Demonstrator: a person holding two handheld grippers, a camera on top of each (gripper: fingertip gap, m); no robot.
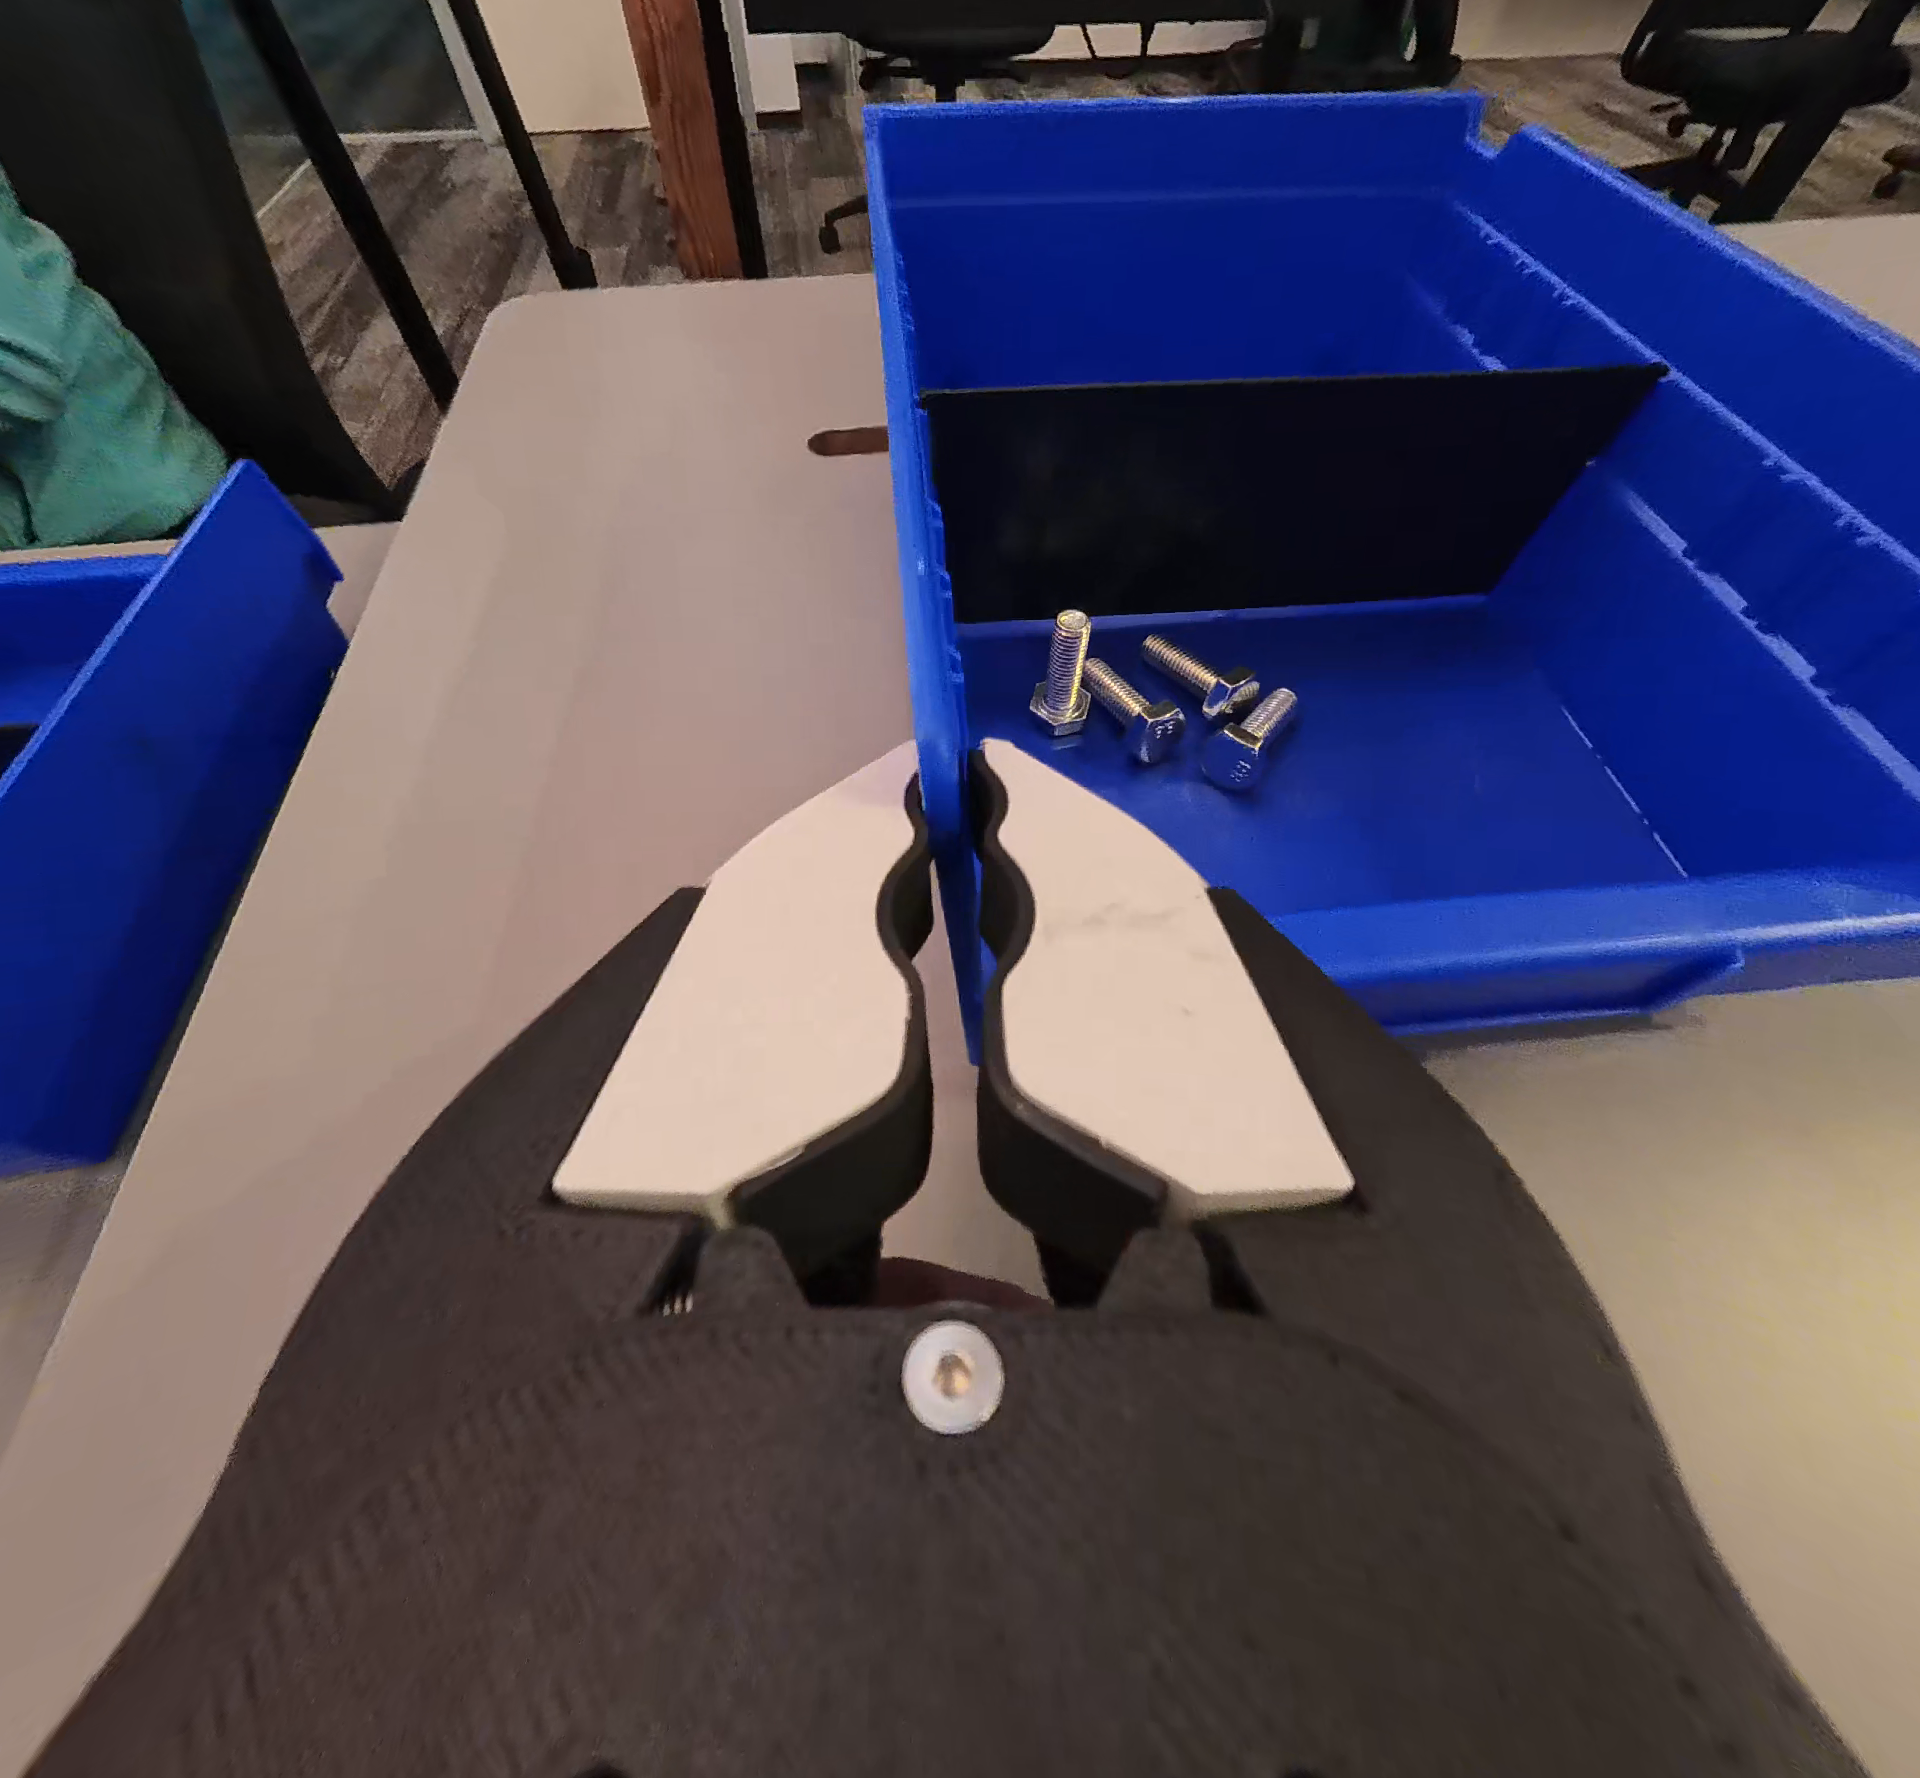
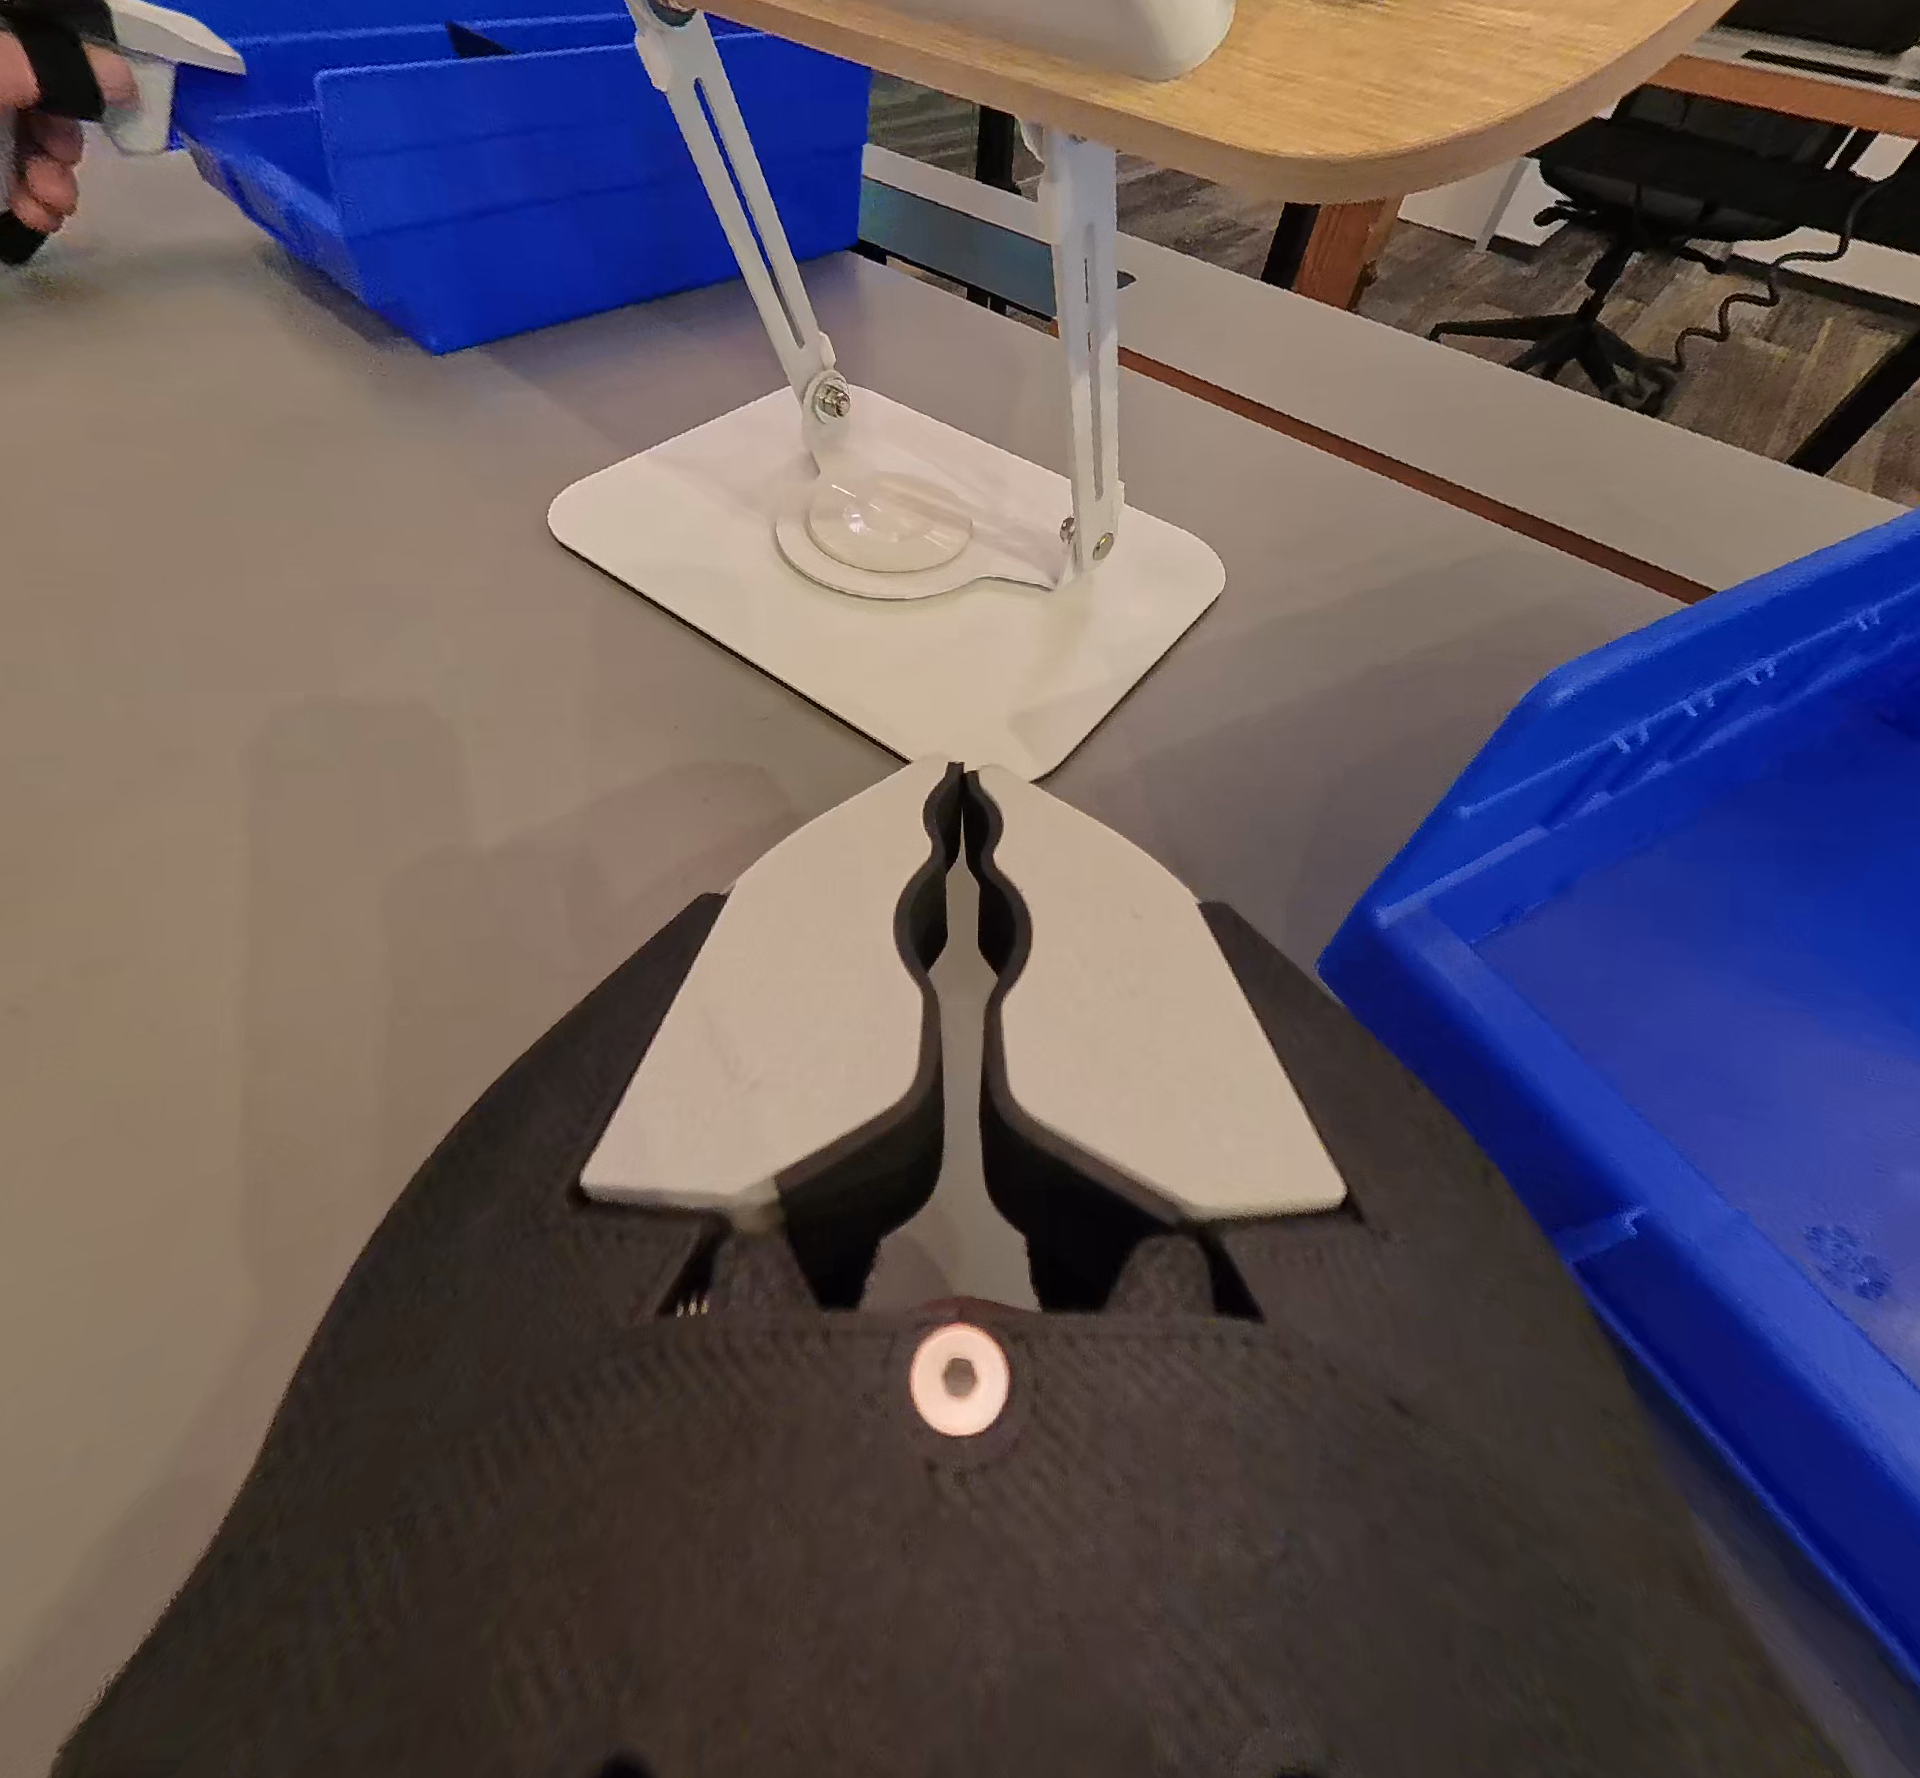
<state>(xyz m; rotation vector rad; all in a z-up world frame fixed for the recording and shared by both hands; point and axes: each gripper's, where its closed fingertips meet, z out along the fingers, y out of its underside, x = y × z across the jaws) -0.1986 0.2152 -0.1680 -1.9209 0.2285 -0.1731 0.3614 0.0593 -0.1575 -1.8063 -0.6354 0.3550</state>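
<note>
Tabletop: left fingers [image 1: 894,897] clamping bin wall [image 1: 951,855]

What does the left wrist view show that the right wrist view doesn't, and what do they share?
Only the left wrist view: the left claw clamped on the side wall of a blue bin with a black divider and four hex bolts lying inside.
Only the right wrist view: the right claw shut on nothing, by a white stand base under a wooden tray.
Both: the grey table and blue bins.
</note>
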